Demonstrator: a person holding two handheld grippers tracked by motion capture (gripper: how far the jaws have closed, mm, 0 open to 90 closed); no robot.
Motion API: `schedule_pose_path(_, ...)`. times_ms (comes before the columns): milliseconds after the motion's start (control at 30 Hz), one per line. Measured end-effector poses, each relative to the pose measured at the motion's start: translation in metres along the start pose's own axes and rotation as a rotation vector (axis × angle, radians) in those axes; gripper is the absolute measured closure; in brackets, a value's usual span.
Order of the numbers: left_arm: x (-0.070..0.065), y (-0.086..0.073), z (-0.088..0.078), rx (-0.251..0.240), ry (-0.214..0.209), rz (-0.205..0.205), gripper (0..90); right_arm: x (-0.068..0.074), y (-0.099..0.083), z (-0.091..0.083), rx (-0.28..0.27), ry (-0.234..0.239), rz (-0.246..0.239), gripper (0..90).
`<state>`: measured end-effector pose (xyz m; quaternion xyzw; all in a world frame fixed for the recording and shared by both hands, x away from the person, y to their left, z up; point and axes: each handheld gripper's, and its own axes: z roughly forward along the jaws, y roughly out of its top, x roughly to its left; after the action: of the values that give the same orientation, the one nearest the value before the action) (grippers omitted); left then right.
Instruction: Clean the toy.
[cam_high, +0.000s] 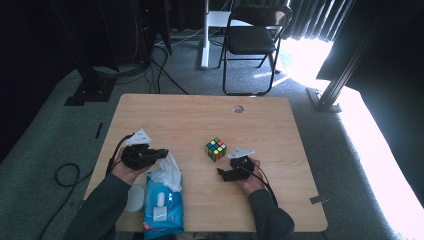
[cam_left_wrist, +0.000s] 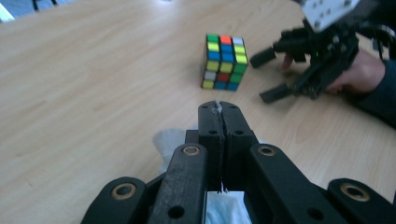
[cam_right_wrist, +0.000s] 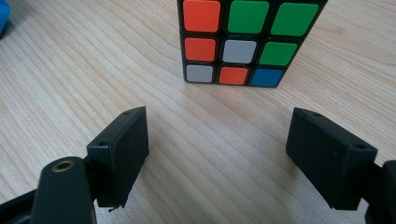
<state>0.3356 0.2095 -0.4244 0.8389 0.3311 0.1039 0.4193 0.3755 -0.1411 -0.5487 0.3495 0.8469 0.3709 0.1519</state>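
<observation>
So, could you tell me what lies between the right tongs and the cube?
Nothing: in the right gripper view, bare wooden table runs from the open right tongs up to the cube.

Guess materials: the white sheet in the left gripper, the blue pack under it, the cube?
White sheet: likely soft nonwoven wipe, matte; it crumples in limp folds where the left gripper pinches it. Blue pack: probably plastic film, glossy, with sheen and a white flap on top. Cube: hard black plastic, smooth coloured tiles, crisp edges.
</observation>
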Motion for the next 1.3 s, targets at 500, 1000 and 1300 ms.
schedule_pose_path(500, -0.005, -0.022, 0.031, 0.154, -0.032, 0.034, 72.6, 0.0, 0.0, 0.0, 0.0, 0.001, -0.001, 20.8)
schedule_pose_path(1000, -0.005, -0.026, 0.049, 0.172, -0.007, 0.049, 42.2, 0.0, 0.0, 0.0, 0.0, 0.001, 0.0, 20.8)
schedule_pose_path(1300, 0.001, -0.026, 0.05, 0.175, -0.1, 0.017, 56.4, 0.0, 0.0, 0.0, 0.0, 0.001, 0.0, 20.8)
